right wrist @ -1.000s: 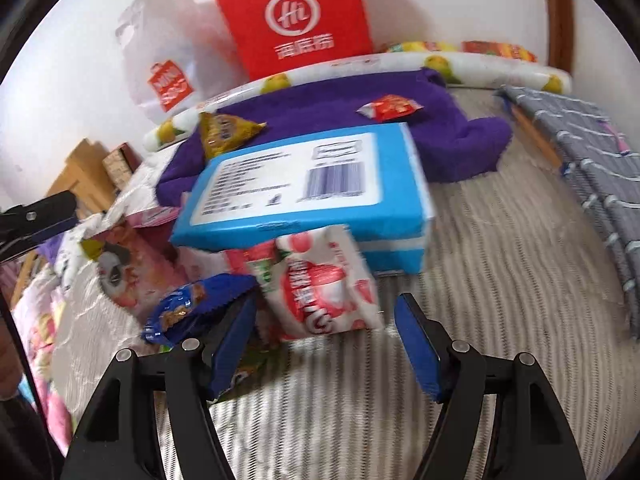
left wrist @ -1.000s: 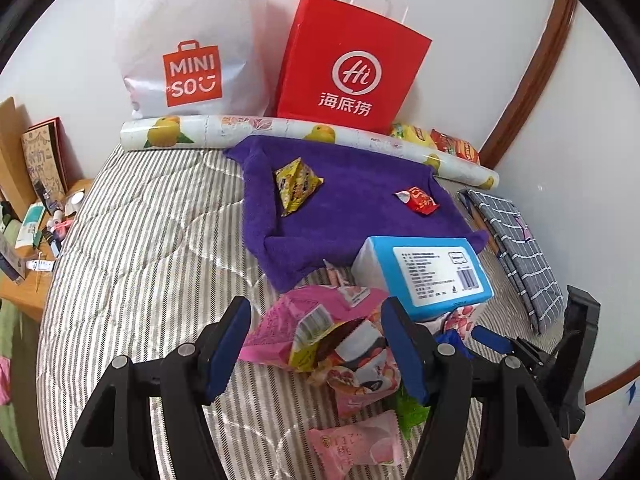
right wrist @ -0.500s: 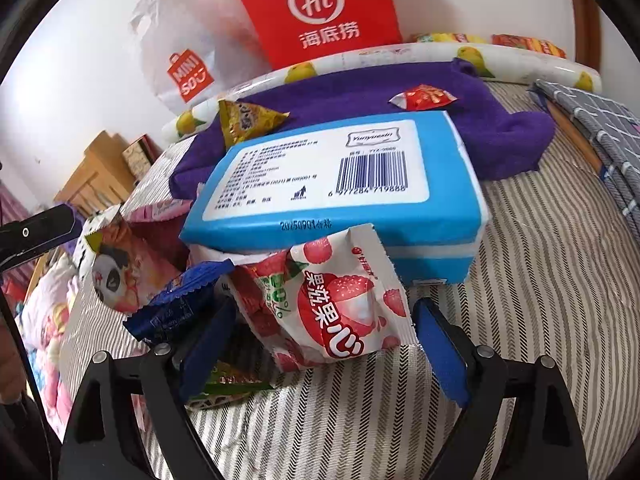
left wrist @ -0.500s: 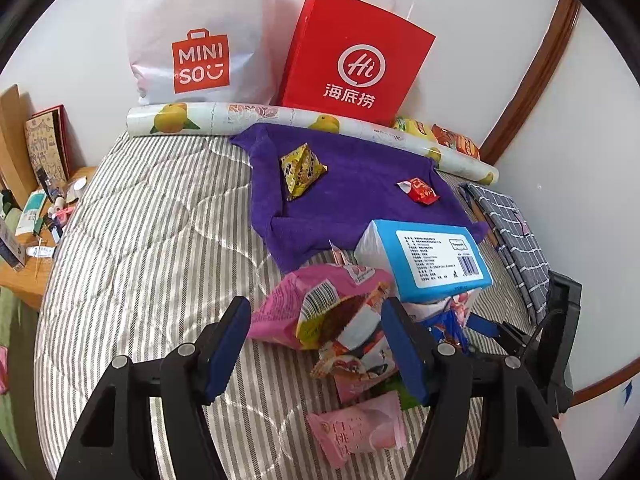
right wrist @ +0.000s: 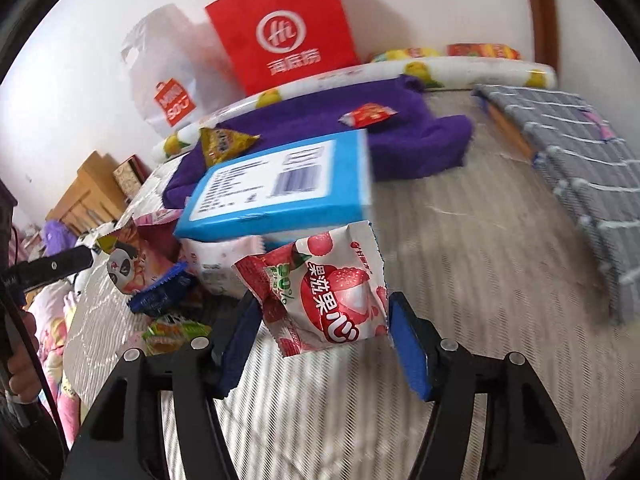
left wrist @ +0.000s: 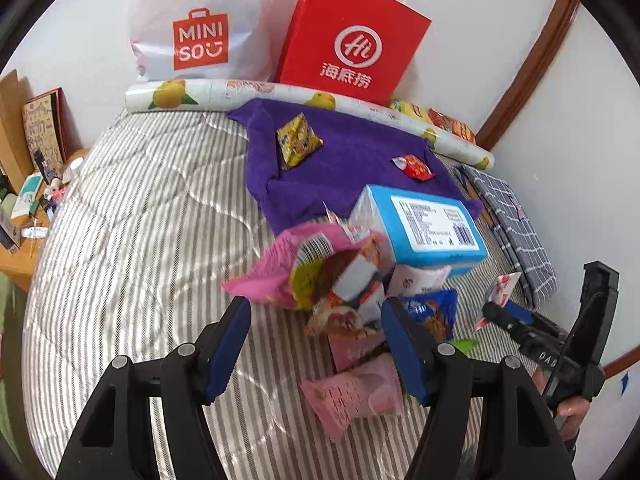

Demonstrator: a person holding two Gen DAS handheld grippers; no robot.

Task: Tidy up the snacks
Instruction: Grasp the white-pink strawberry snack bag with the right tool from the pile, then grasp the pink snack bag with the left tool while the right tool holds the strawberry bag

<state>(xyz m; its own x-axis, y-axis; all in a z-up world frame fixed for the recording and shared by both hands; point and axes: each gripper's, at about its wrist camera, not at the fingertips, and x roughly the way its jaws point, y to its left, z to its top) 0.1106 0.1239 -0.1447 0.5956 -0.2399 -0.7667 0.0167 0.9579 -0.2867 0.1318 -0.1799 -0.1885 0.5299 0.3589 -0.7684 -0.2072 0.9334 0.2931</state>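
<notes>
While its jaws were closing, the right gripper (right wrist: 322, 316) was seen clamped on a lychee packet (right wrist: 324, 292) — both pads pressed against the wrapper's sides, the packet lifted clear of the striped mattress (right wrist: 460, 280). The left gripper (left wrist: 316, 344) was held open above the snack pile (left wrist: 340, 280), nothing between its pads. A blue box (left wrist: 424, 228) was propped on the pile, beside a purple towel (left wrist: 352, 160) on which two small snacks were laid — a yellow packet (left wrist: 296, 140) and a red one (left wrist: 414, 167). A red bag (left wrist: 352, 36) and a white bag (left wrist: 200, 20) were stood against the wall.
</notes>
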